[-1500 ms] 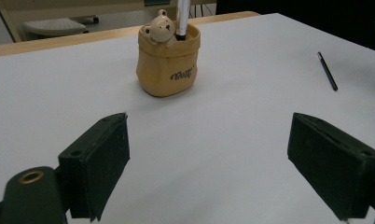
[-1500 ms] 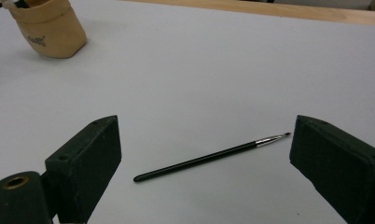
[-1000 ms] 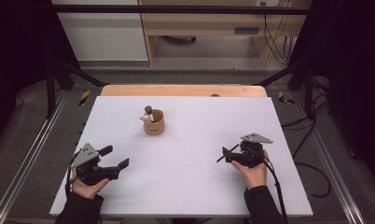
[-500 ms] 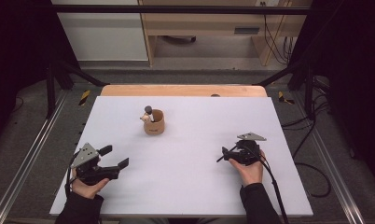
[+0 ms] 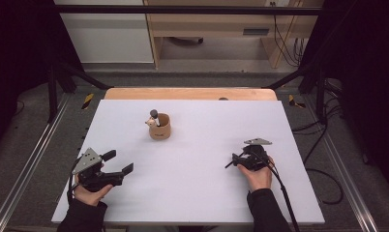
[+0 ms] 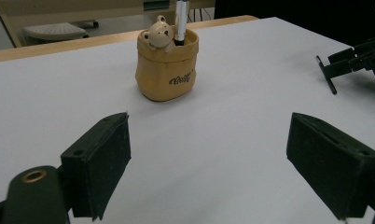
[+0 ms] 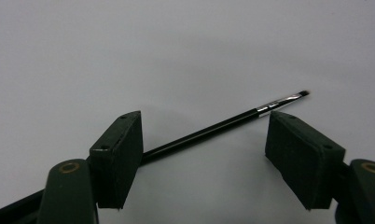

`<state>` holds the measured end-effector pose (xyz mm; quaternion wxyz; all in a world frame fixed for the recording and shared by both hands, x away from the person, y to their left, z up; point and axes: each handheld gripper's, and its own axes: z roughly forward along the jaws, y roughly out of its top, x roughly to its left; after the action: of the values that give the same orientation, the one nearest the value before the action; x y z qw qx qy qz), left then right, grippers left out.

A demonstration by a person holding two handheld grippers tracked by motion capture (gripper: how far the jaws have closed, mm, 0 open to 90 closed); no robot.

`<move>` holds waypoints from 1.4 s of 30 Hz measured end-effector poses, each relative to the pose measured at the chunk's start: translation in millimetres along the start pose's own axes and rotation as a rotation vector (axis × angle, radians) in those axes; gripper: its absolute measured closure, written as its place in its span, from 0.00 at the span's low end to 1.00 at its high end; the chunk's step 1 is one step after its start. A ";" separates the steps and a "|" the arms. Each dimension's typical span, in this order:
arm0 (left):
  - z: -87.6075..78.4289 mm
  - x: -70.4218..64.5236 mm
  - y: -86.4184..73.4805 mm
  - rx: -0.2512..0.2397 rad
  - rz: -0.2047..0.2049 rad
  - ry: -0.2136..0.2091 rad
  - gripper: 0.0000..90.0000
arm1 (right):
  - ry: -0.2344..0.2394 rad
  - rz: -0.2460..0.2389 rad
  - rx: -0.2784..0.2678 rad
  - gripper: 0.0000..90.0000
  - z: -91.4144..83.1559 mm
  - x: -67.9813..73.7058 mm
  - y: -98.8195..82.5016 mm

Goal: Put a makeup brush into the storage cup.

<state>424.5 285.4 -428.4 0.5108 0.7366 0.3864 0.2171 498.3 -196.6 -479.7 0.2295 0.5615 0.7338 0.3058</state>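
We are looking at a thin black brush [image 7: 209, 132] lying flat on the white desk [image 5: 202, 145], its silver ferrule and dark tip pointing away toward the upper right in the right gripper view. It is lying between the 2 jaws of the right gripper [image 7: 204, 156], running slantwise from behind the left pad up past the right one. Those jaws have just been closing in around it, yet the pads are standing apart with a clear gap, so nothing is being pinched; whether the left pad is touching the handle we cannot tell.

From the high view, the right gripper [image 5: 236, 162] is sitting low on the desk's right side, the person's hand [image 5: 256, 175] wrapped behind it.

Moving outward, we are seeing a tan cup [image 5: 159, 128] shaped like a little sack, standing upright near the desk's middle, toward the far edge, well apart from both grippers. A small bear figure [image 6: 158, 32] is peeking over its rim, and a grey-tipped pen [image 6: 180, 21] is standing inside it.

Over on the left, the left gripper [image 5: 120, 163] is hovering near the front edge, its jaws spread wide and holding nothing, aimed at the cup.
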 end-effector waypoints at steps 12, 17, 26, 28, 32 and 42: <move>-2.8 -0.2 1.9 -0.015 -0.005 -0.005 0.15 | -0.003 -0.002 0.017 0.47 -1.2 -0.3 -0.2; -4.0 0.3 2.1 -0.024 -0.016 -0.006 0.15 | 0.004 -0.004 0.030 0.53 -3.3 -1.8 0.2; -4.0 1.4 1.8 -0.024 -0.017 -0.002 0.15 | 0.009 -0.026 0.022 0.60 -4.5 -0.8 -1.2; -4.0 1.3 1.7 -0.020 -0.011 -0.002 0.15 | 0.013 -0.028 0.020 0.62 -5.0 -0.9 -1.7; -3.8 1.2 1.8 -0.024 -0.015 -0.004 0.15 | 0.017 -0.026 0.015 0.65 -5.7 -1.3 -2.8; -3.5 0.6 2.0 -0.019 -0.007 -0.004 0.15 | 0.023 -0.043 0.027 0.72 -8.3 -1.2 -3.6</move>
<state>423.1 287.5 -425.2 0.5193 0.7309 0.3858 0.2175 490.5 -200.0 -476.3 0.2201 0.5450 0.7524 0.2975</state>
